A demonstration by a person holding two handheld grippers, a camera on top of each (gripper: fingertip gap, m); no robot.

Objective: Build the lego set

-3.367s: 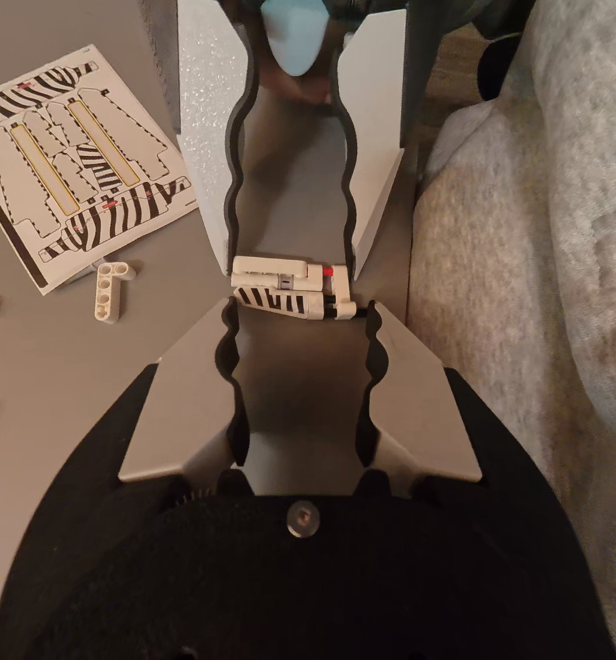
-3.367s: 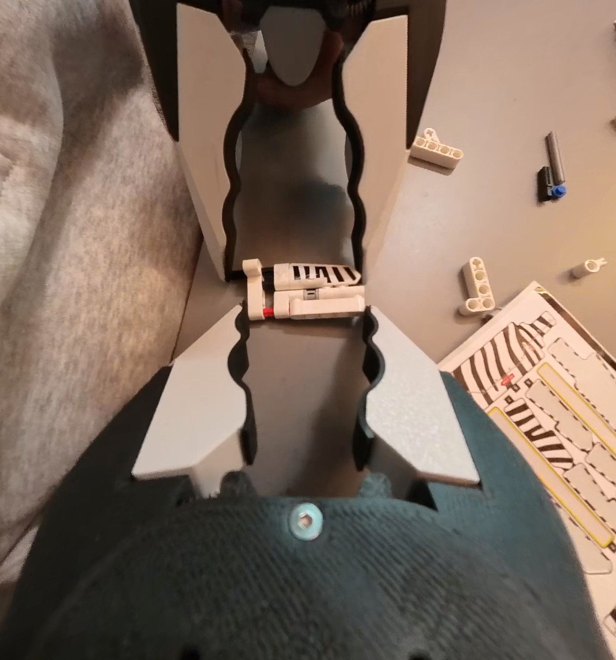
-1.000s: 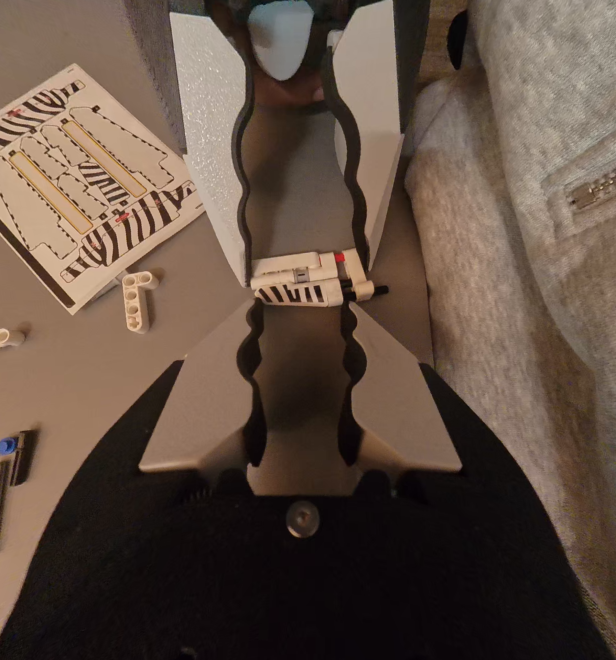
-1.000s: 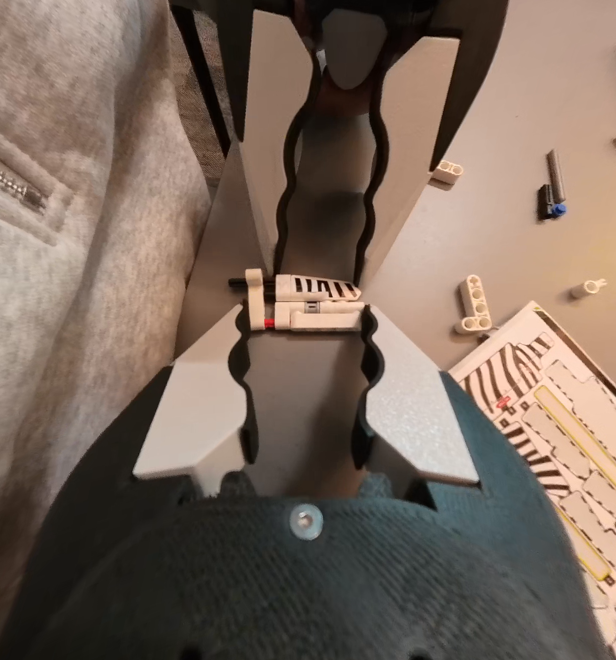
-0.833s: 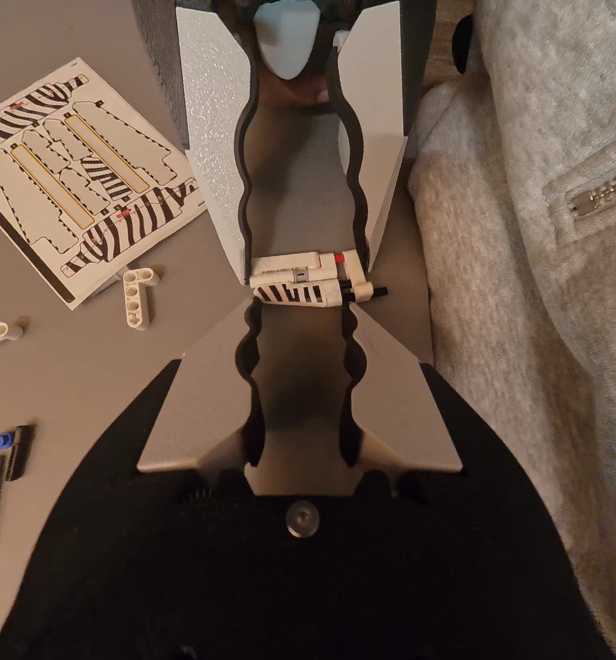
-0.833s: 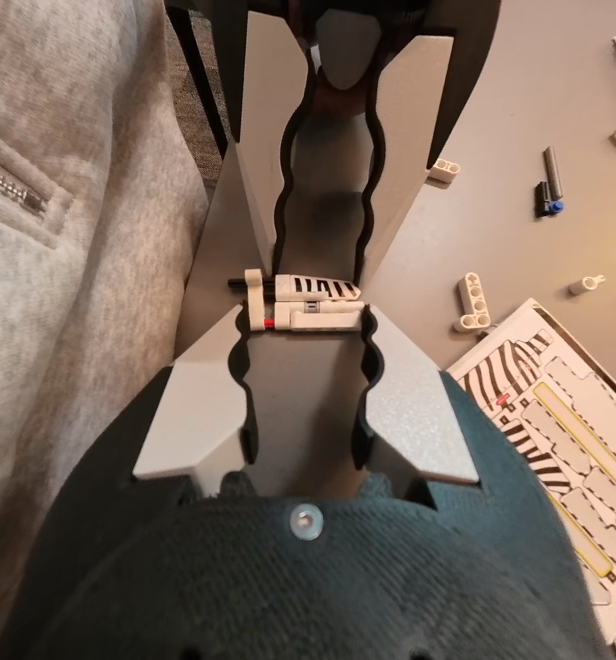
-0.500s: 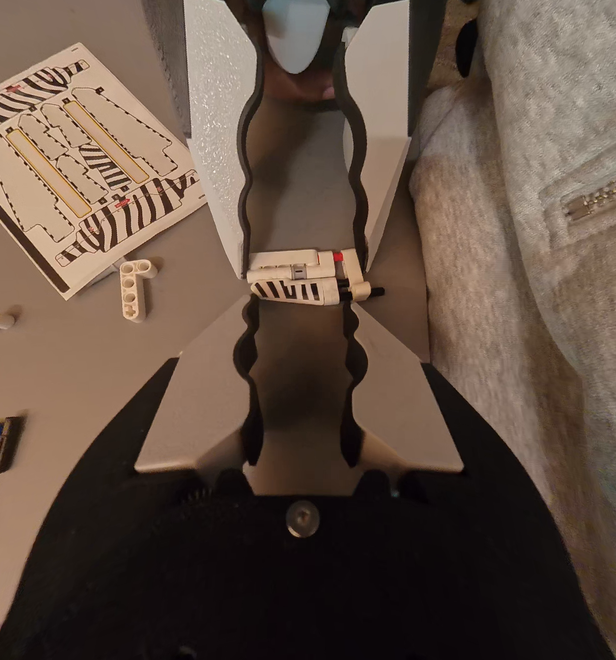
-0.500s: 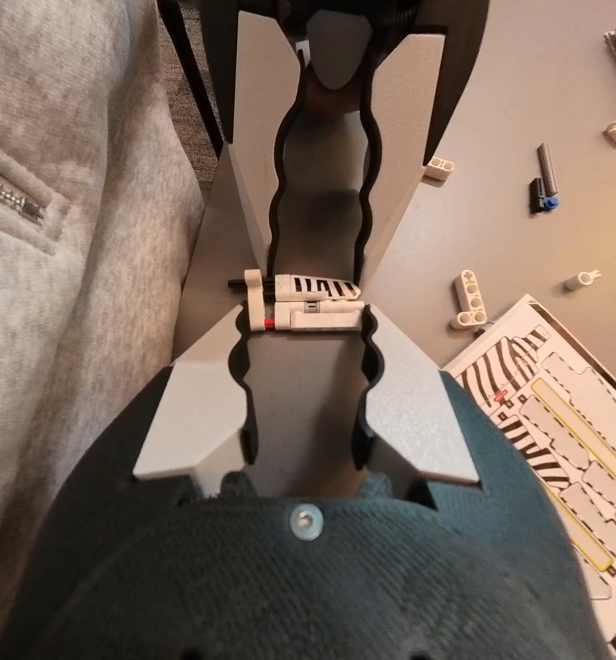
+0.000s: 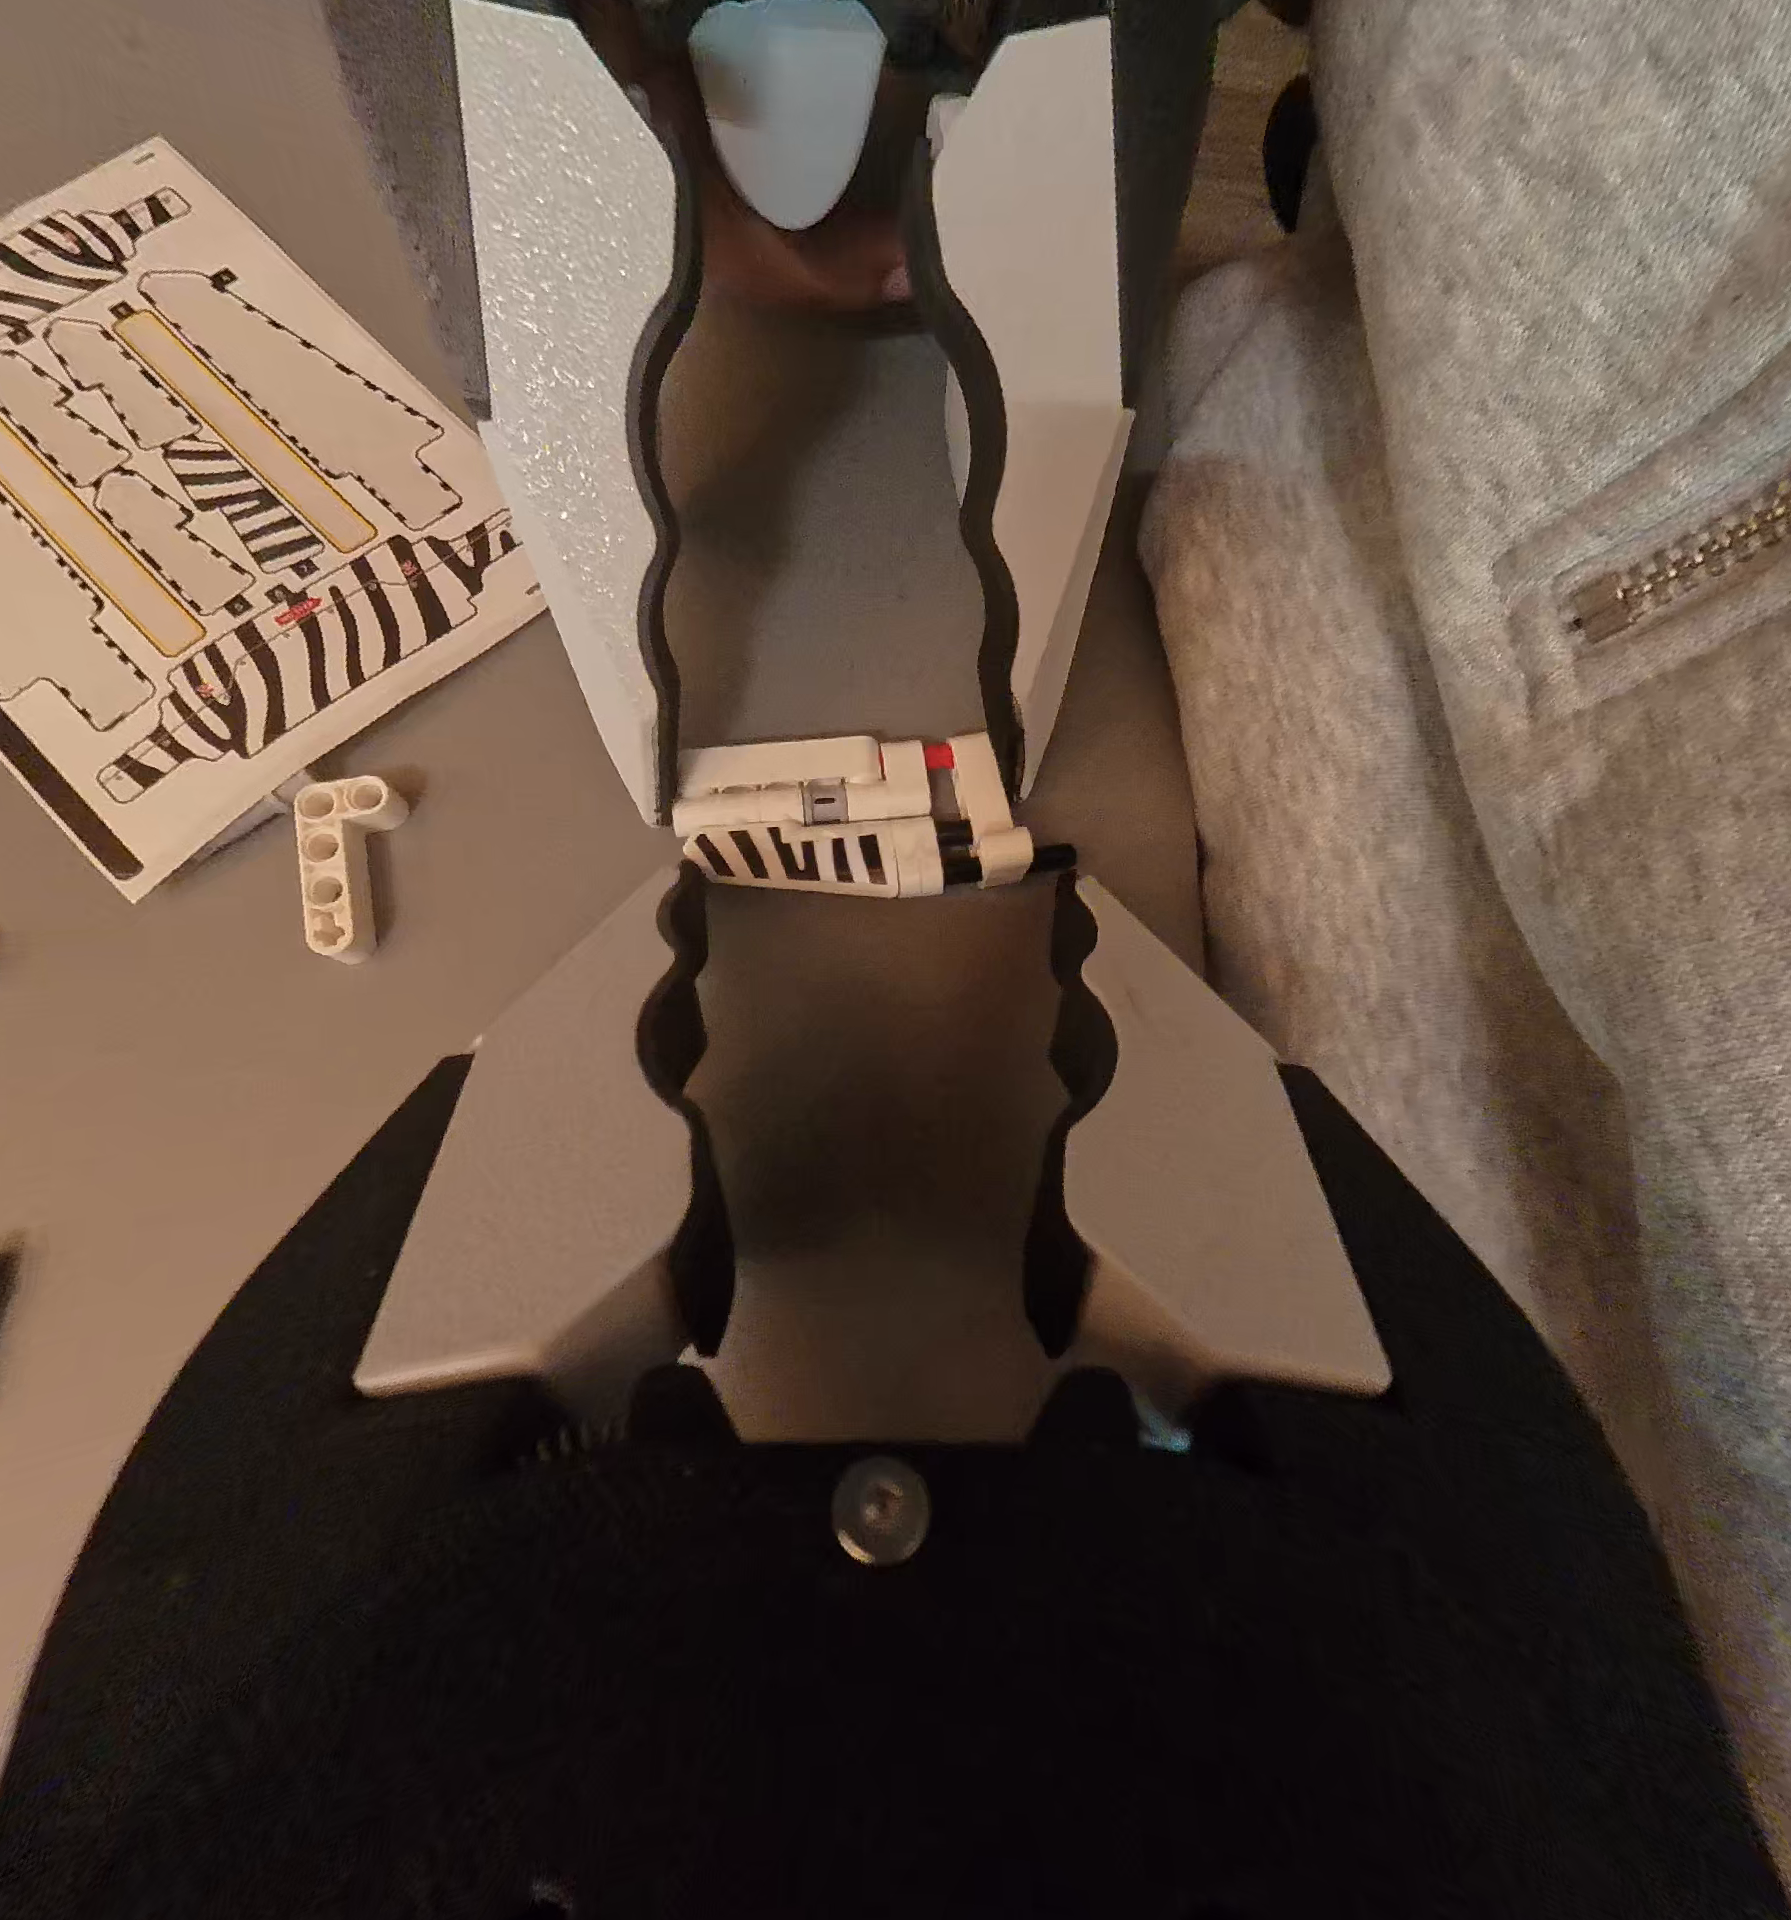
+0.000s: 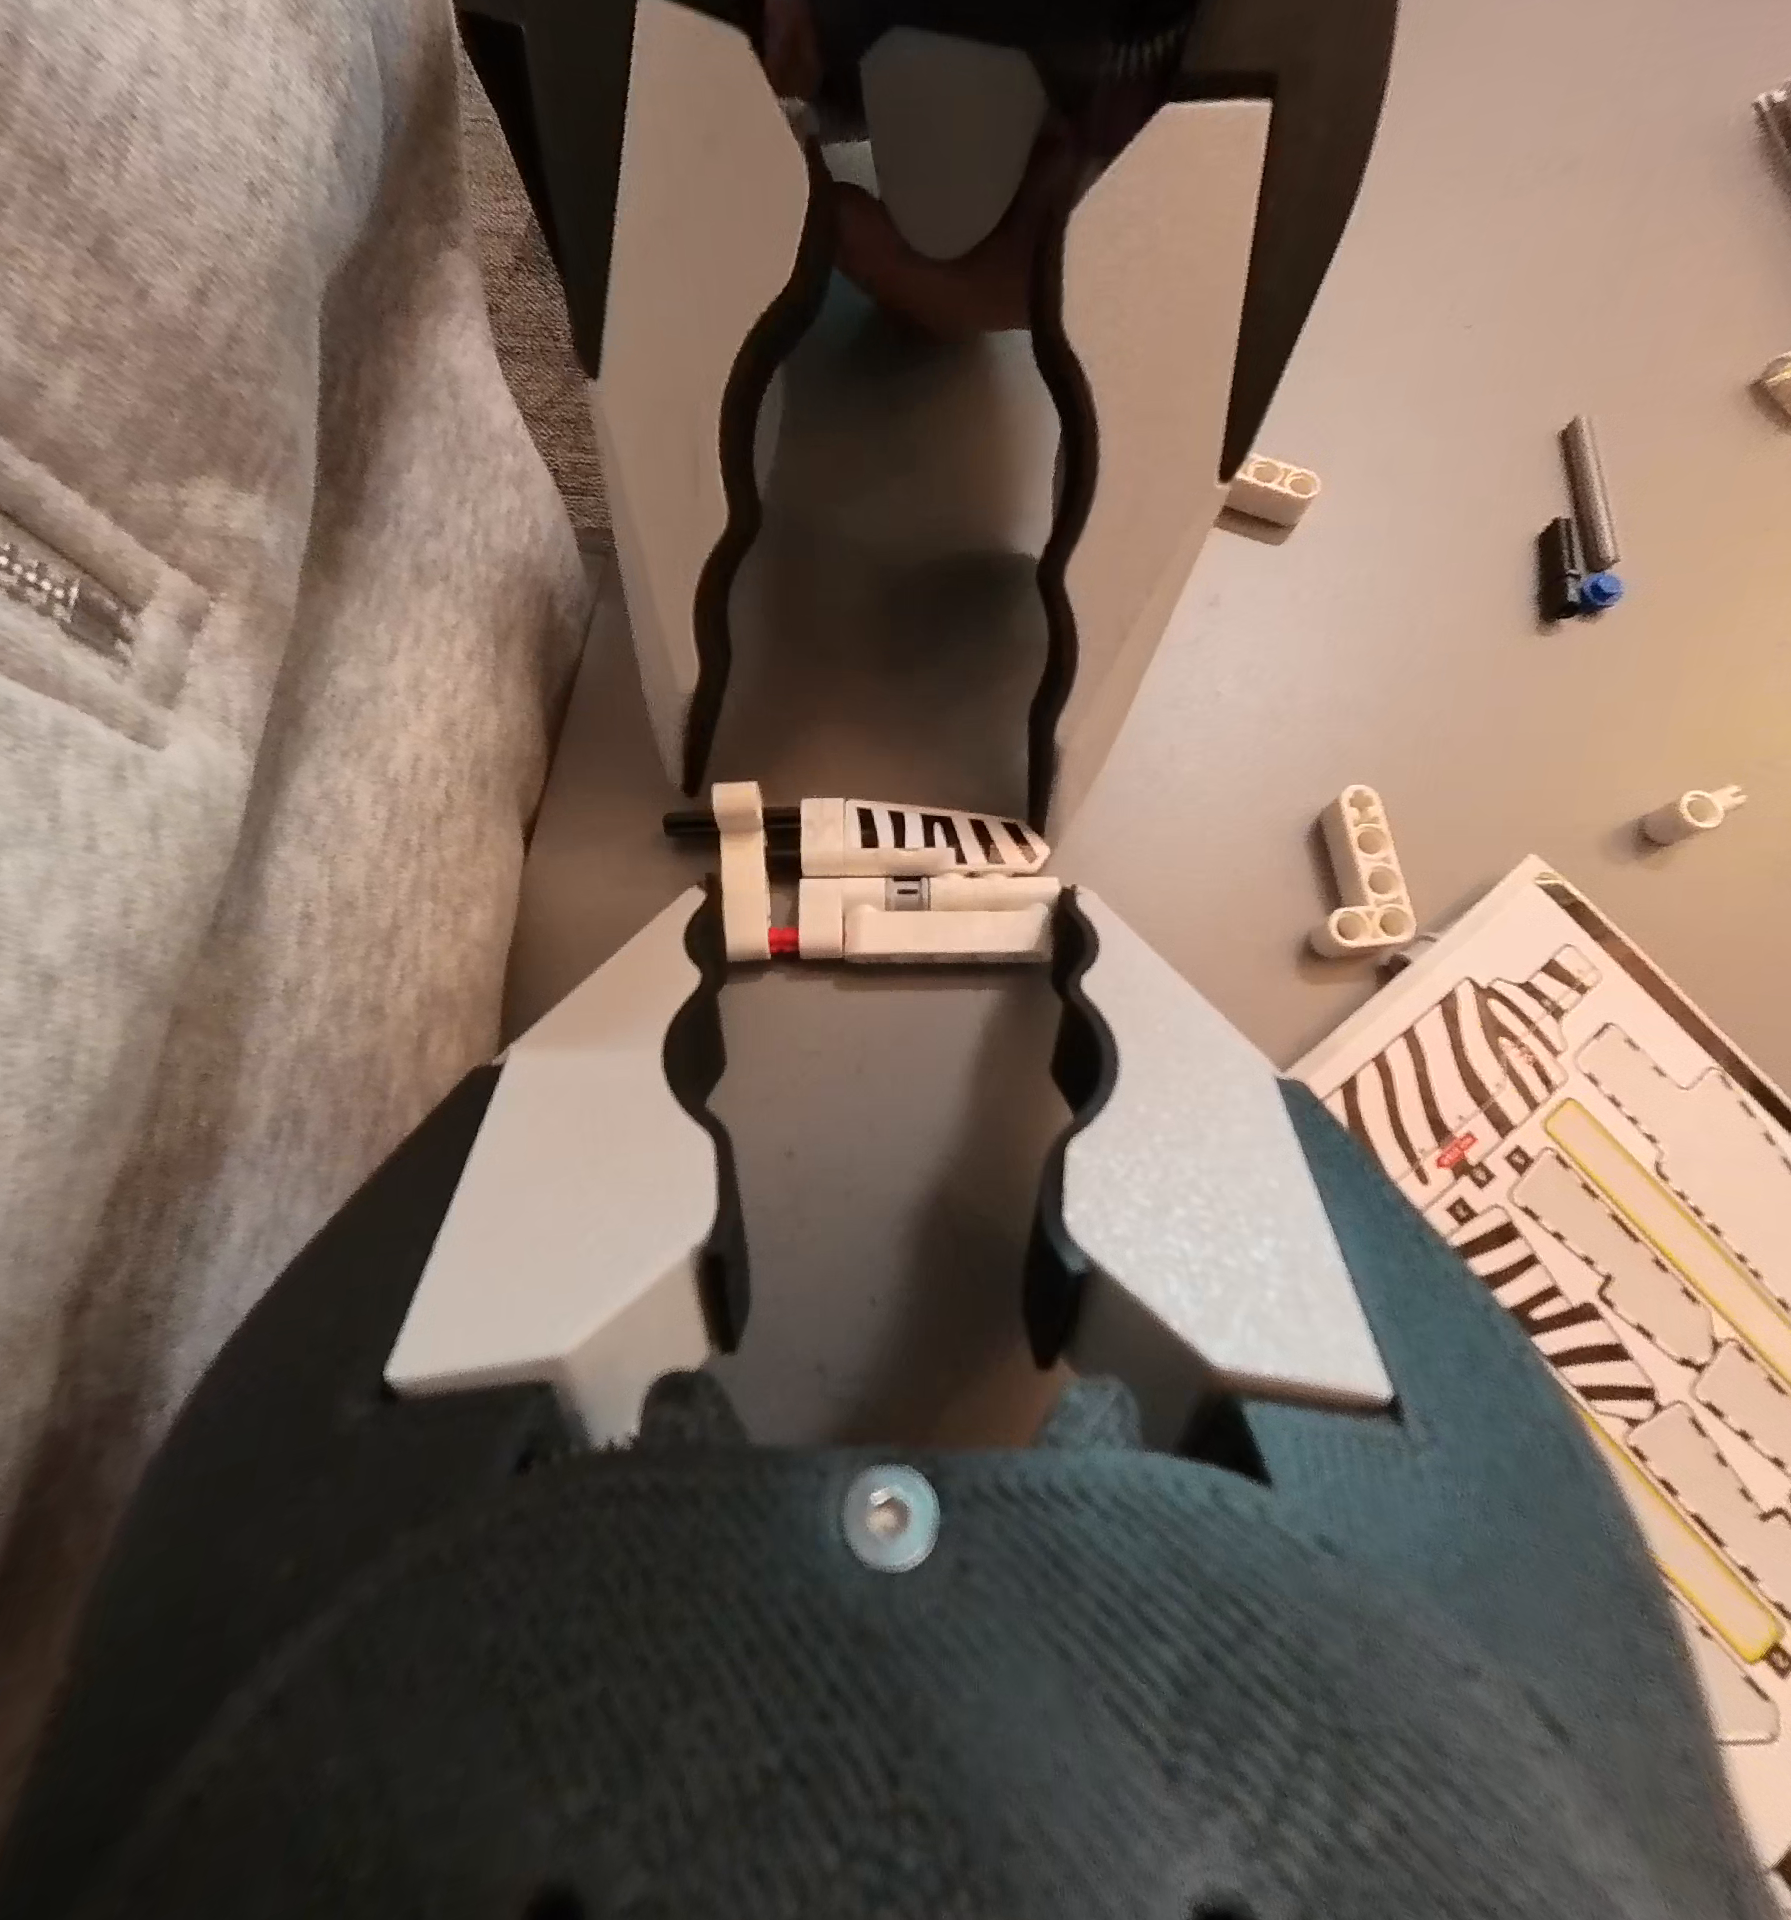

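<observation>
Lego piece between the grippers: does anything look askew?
Yes. Its striped part sits slightly tilted against the white beam, and a black axle sticks out past one end.

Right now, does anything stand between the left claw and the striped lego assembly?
Nothing visible does. The left claw sits open right at the striped lego assembly, which the right claw grips from the far side. The white L-beam and sticker sheet lie off to the left.

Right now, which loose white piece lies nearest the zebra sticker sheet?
The L-shaped beam, right at the corner of the sheet; the small connector and short two-hole beam lie farther off.
</observation>
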